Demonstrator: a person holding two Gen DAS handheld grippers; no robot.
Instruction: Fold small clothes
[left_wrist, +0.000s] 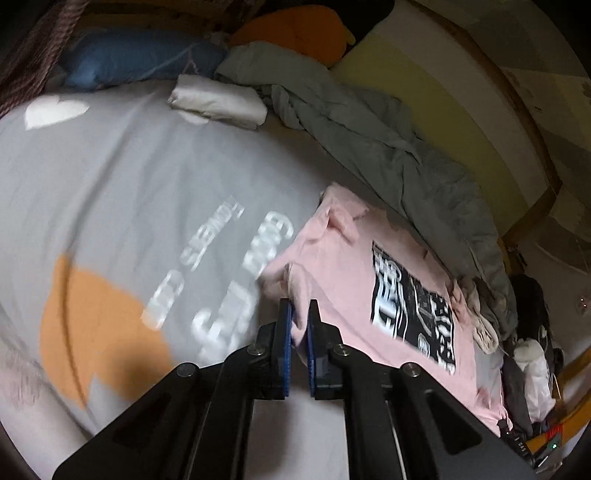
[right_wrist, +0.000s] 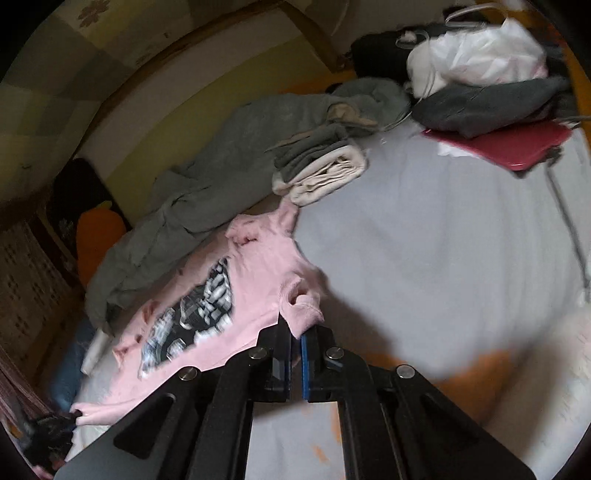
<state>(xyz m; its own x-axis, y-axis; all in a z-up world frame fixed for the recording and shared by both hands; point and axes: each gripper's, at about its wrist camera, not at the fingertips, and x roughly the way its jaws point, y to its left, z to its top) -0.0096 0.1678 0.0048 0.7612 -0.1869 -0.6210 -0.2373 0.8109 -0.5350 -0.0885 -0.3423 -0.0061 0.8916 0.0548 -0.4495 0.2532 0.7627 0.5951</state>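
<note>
On grey bedsheet (left_wrist: 122, 177), pink shirt (left_wrist: 343, 266) lay spread, print up, beside rumpled grey blanket (left_wrist: 369, 129). Your left gripper (left_wrist: 300, 314) pinched one edge; right gripper (right_wrist: 297, 330) clamped other edge. Best kept both edges level, taut, while carrying fold over.

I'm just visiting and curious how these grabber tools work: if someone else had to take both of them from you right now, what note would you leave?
Left gripper: shut on a bunched edge of the pink T-shirt.
Right gripper: shut on another edge of the same shirt.
The shirt is stretched between the two, print side up, over the grey bedsheet, next to a rumpled grey blanket.
Done: a folded white garment lies near the pillows, and folded grey and cream clothes sit by the blanket.
Left: no fold shows in the pink shirt yet; probably lay it flat, fold it, then stack it.
</note>
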